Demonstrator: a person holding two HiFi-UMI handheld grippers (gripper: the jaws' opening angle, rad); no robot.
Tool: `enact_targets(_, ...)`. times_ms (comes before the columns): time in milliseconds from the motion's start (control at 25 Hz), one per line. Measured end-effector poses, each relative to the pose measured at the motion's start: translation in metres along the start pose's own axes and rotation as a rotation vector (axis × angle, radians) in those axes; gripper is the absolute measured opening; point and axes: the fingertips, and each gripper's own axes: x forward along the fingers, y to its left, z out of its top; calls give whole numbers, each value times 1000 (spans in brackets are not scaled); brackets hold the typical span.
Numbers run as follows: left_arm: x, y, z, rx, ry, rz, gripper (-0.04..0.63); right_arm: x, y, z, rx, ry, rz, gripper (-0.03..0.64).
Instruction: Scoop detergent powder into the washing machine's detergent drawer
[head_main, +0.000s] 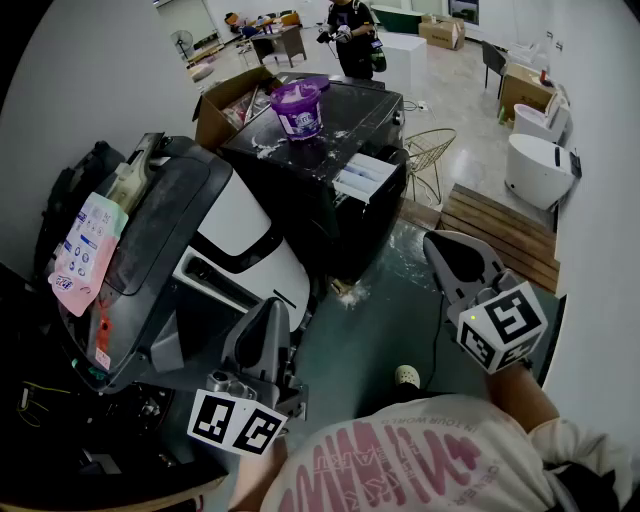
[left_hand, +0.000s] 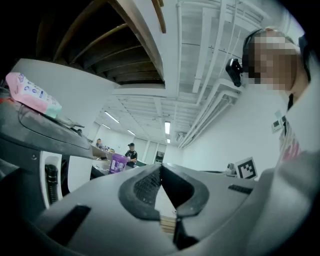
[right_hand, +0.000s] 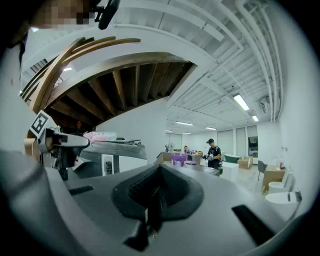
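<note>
A black washing machine stands ahead of me with its detergent drawer pulled out at the front. On its powder-strewn top sits a purple detergent tub, small and far in the left gripper view and the right gripper view. My left gripper is low at the left, well short of the machine, its jaws together and empty. My right gripper hovers over the floor right of the machine, shut with nothing in it. No scoop is visible.
A white and grey washer with a pink packet on its lid stands close on my left. An open cardboard box, a wire stand, a wooden pallet and a white round appliance surround the machine. Powder lies spilled on the floor. A person stands behind.
</note>
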Motion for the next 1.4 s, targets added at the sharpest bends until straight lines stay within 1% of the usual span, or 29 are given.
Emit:
enact_targets(120,1,1,-3,-7,-5,-2,3,-2,-2,-7,27,4,0,-2)
enact_targets(280,14,6,-10,-15,3,-5,3,1,-12,-22,8,38,-18,-2)
enact_targets(400,36,15,-13,-19,3,2,3,20,-28,-29,24,45,-8,-2)
enact_targets(520,65,31,-14,-37,-6,28,3,53,-50,-29,43,35,12,-2)
enact_targets(640,107,48,-14,-51,-9,54,3,95,-77,-27,50,29,50,-2)
enact_targets(840,180,74,-20,-25,15,101,3,162,-120,-17,65,-5,164,-2)
enact_targets(960,208,90,-30,-76,-5,133,3,195,-140,-15,51,-24,222,-2)
enact_targets(1080,227,111,-45,-104,16,188,3,223,-157,-30,35,11,240,-2)
enact_targets(1240,240,134,-74,-155,63,248,2,254,-166,-66,57,98,260,0)
enact_targets(1320,252,144,-83,-172,77,257,0,269,-169,-77,75,120,269,0)
enact_targets(1400,267,151,-87,-172,91,251,0,282,-172,-85,94,135,277,0)
